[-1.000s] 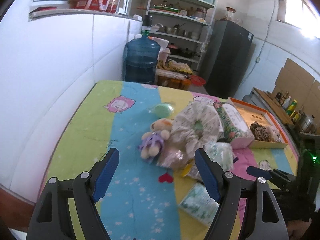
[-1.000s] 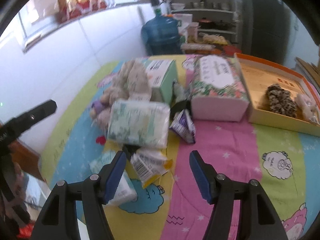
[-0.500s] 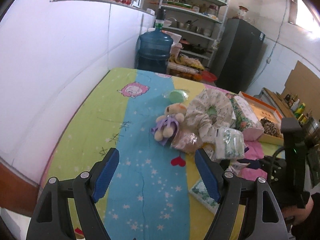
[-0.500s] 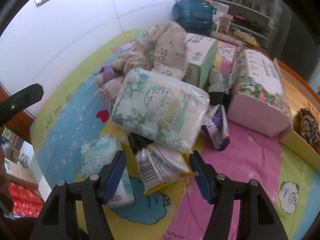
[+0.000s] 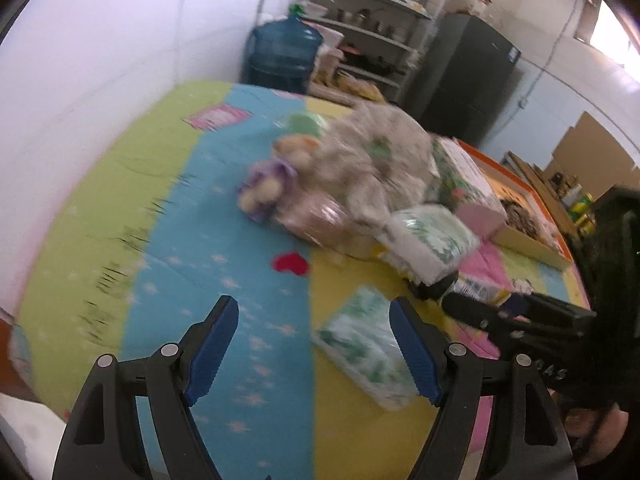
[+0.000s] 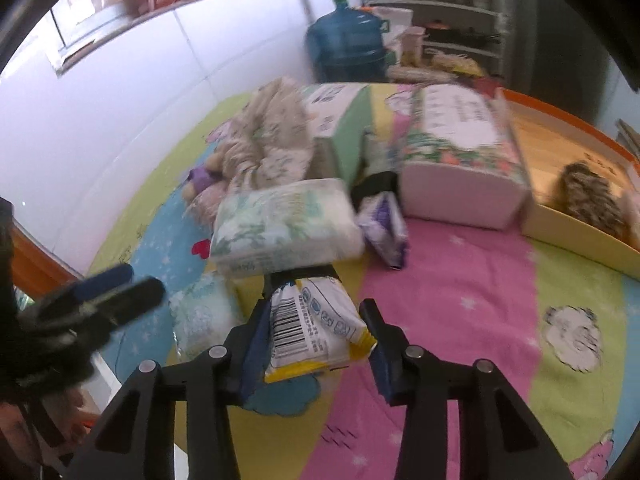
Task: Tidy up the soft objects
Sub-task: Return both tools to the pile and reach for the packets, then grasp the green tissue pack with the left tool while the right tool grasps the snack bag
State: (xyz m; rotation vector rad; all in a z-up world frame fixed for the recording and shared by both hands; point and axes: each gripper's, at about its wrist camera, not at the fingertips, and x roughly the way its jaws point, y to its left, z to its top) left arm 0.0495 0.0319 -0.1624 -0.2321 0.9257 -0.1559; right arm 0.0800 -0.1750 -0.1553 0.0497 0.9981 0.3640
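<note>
The left gripper is wide open and holds nothing, hanging over the near edge of the bright mat. It looks ready to help, not to grab yet. Just beside its right finger lies a small tissue pack, flat on the mat, maybe the next thing to pick. Past the tissue pack sits the pile of soft things: a little teddy bear on the left of it, a crumpled cloth behind, and a big white soft pack to the right. They lie in a heap, so they need sorting. The right gripper has its fingers pulled in narrow around a yellow-edged packet, which sits between the pads, just in front of the big white soft pack. The packet is squeezed in the middle so it does not slip. To the right of the big white soft pack are a purple pouch, a flowered tissue box and an orange tray. The tray already has a fuzzy spotted thing in it, so I think the packet may go there.
</note>
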